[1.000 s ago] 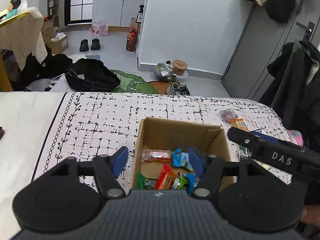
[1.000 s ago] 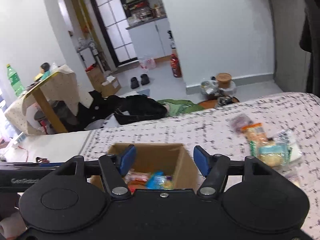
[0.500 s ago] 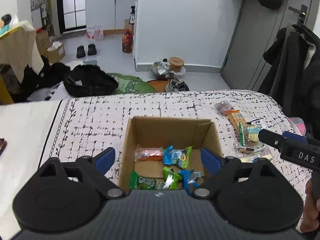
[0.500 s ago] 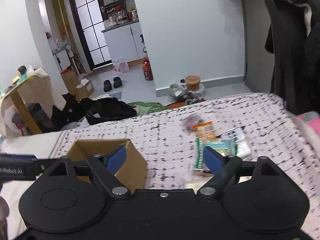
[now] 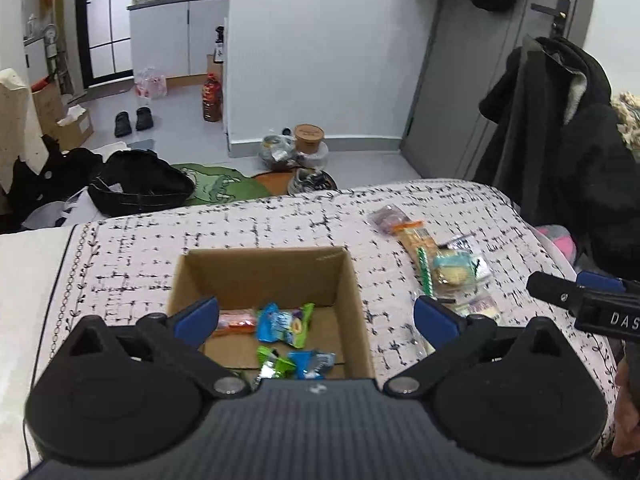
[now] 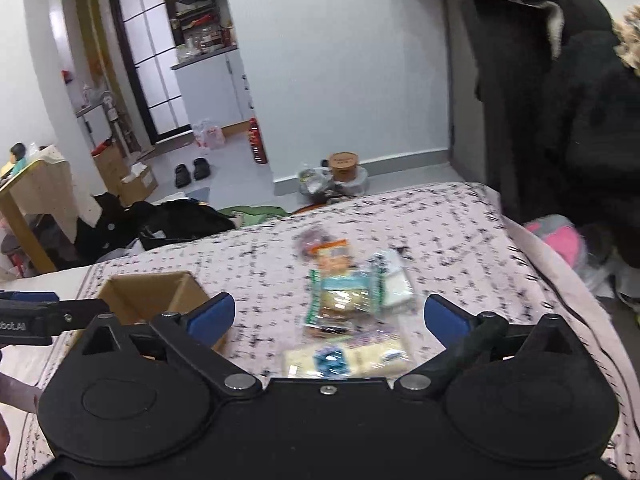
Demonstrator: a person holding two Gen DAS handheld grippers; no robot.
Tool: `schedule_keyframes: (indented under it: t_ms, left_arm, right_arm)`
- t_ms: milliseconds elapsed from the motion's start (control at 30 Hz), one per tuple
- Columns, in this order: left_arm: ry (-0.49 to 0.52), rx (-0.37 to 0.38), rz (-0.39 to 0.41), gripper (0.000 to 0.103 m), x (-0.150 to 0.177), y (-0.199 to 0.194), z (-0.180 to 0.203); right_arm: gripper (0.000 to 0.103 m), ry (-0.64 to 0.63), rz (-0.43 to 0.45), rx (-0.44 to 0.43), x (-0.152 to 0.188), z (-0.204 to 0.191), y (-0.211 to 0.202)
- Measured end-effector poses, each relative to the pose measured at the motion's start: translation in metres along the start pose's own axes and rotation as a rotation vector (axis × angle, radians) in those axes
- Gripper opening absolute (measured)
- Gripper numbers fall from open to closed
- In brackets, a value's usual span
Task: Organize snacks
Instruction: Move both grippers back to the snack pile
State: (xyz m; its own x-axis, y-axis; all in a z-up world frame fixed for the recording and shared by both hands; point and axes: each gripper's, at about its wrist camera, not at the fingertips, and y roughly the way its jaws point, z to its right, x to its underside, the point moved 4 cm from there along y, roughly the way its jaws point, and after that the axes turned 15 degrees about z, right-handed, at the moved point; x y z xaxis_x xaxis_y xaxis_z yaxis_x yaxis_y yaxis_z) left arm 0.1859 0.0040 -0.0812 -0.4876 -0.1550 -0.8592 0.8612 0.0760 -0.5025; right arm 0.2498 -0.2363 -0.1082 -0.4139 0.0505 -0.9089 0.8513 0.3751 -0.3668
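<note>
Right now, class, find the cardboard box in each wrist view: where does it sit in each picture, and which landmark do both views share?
Left wrist view: the cardboard box sits lower centre, open, snacks inside, just ahead of the left hand-held gripper.
Right wrist view: the cardboard box sits lower left, partly hidden behind a blue finger.
Shared landmark: the pile of loose snack packets on the patterned cover, right of the box.

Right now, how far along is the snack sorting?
Partly done. Several wrapped snacks already lie in the cardboard box. Nothing is in hand: the left gripper and right gripper are both opening, with nothing between their fingers. Left to do: the loose snack pile on the patterned cover beside the box.
</note>
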Motion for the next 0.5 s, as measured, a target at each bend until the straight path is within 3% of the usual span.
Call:
schedule_keyframes:
  t_ms: [500]
  left_arm:
    - [0.062, 0.062, -0.028, 0.103, -0.007, 0.007, 0.042]
  right_arm:
    - [0.103, 0.014, 0.006, 0.016, -0.007, 0.039, -0.010]
